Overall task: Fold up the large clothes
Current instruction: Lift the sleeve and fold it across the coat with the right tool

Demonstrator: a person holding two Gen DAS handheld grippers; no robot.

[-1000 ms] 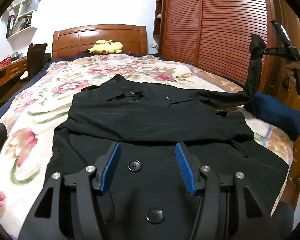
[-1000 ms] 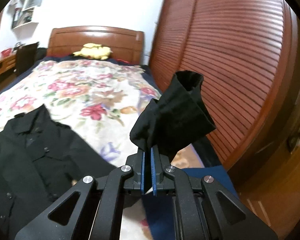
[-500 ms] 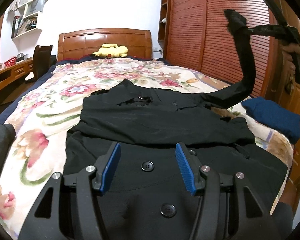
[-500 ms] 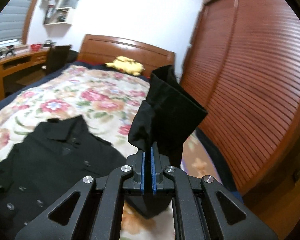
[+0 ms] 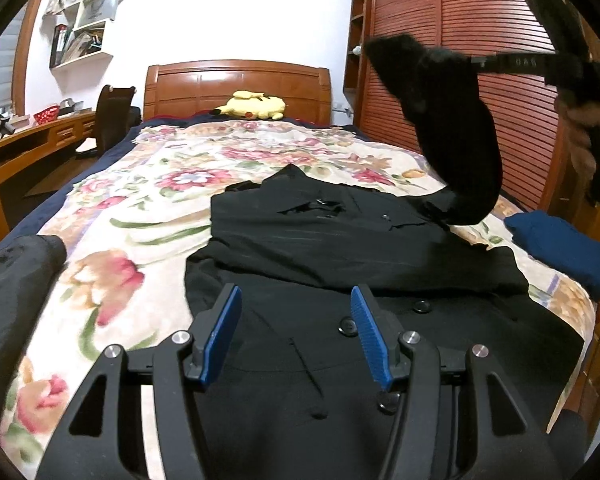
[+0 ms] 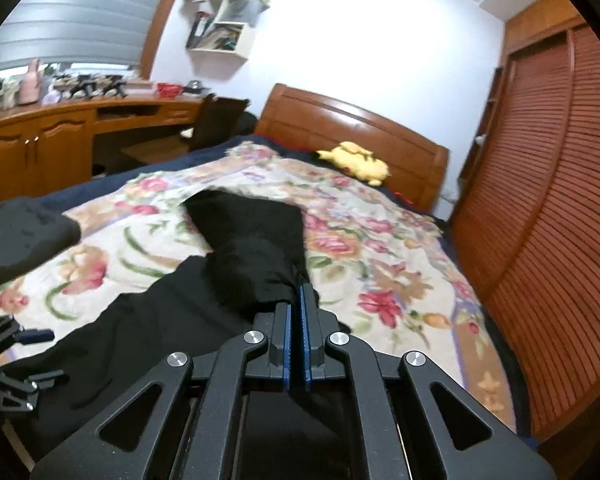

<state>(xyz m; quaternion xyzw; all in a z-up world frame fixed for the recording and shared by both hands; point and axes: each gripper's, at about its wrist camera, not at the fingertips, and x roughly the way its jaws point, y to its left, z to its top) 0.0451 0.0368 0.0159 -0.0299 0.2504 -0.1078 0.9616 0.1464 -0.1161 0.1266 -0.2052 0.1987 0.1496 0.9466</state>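
— While the black coat [image 5: 340,248] lies spread on the floral bed [image 5: 148,200], where is its sleeve [image 5: 452,128]?
— Lifted above the bed, clamped in the right gripper [image 6: 296,320] jaws. The left gripper [image 5: 296,320] hovers over the buttons, jaws apart, empty.

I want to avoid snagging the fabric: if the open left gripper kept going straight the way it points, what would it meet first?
Most likely the black coat: the left gripper points slightly downward over its buttoned front, jaws open and empty, with nothing between. Exact depth is unclear.
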